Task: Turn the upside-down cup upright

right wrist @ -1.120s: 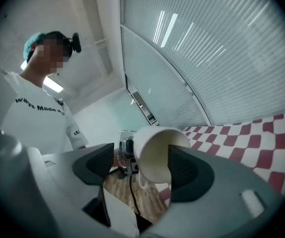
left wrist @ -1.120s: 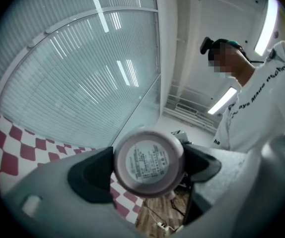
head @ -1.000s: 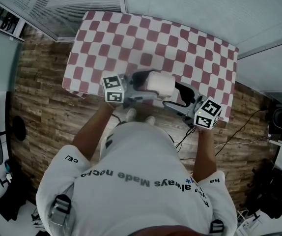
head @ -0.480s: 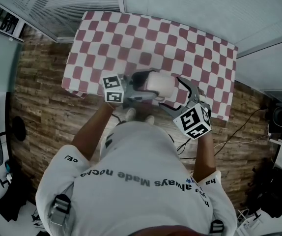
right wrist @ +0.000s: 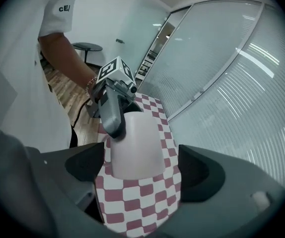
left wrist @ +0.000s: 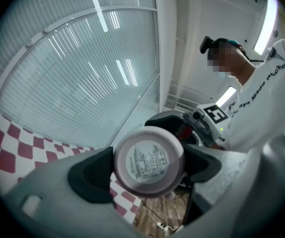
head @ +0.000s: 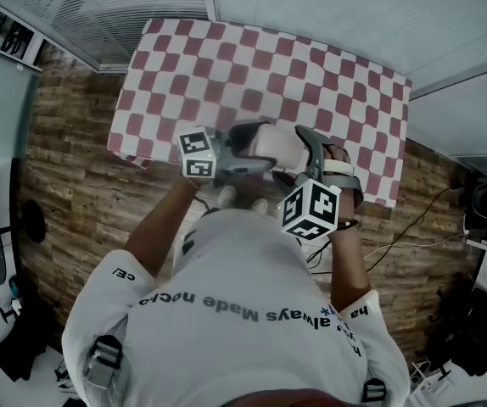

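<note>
The left gripper (left wrist: 148, 168) jaws clamp the cup (head: 276, 145), held on its side above the counter (head: 252, 66). The right gripper (right wrist: 140, 166) jaws have just been opening; now wide, they straddle the cup without contact.

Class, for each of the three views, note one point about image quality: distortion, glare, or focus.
Head view: even, soft light, sharp on the checked tablecloth. Left gripper view: fisheye bends the window blinds into arcs, the ceiling light glares white, and the label on the cup base is too soft to read. Right gripper view: dark round vignette, bright reflections streak the glass wall.
</note>
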`<state>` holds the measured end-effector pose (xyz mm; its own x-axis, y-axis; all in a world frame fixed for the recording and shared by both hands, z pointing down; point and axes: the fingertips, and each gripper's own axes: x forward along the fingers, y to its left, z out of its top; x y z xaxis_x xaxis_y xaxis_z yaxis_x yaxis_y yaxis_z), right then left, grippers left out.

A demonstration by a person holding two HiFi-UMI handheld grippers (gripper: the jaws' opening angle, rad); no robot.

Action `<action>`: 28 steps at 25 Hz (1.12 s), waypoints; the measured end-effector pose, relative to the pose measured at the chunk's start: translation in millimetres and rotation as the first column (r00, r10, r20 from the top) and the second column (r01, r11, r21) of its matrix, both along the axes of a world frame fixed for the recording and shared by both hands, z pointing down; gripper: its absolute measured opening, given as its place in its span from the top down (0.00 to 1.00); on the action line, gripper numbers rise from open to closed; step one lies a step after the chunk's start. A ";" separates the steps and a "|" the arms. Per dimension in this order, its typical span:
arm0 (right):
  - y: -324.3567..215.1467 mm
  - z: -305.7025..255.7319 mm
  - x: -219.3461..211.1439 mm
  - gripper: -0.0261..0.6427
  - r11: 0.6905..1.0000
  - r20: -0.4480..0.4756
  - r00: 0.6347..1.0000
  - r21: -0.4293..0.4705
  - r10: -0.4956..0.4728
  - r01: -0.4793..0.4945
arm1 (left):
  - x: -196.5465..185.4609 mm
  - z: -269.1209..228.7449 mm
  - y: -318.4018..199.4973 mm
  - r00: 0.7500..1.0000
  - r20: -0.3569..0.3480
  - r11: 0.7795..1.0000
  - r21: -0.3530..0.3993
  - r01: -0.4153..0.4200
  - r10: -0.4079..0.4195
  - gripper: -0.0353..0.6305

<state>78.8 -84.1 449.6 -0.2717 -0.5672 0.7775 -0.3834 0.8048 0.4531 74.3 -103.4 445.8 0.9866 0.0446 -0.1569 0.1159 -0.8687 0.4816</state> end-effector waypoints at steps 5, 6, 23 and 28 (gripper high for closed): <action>-0.9 16.7 -2.3 0.26 1.000 -0.133 0.991 -0.029 -0.013 0.009 | -0.1 -1.4 0.5 1.000 -0.007 1.000 -0.008 -0.001 0.001 0.29; -1.3 20.0 -2.1 0.27 0.999 -0.152 0.988 -0.034 -0.014 0.009 | 0.0 -1.7 0.6 1.000 -0.008 1.000 -0.008 0.000 0.000 0.29; -14.5 27.6 -8.1 0.36 0.999 -0.101 0.994 -0.020 0.037 -0.040 | -5.0 -3.7 -7.1 1.000 -0.016 1.000 -0.014 0.020 -0.020 0.29; -16.6 25.1 -10.0 0.36 0.996 -0.005 0.996 -0.010 0.093 -0.093 | -7.3 -10.2 -11.6 0.999 -0.034 0.999 -0.009 0.033 -0.033 0.29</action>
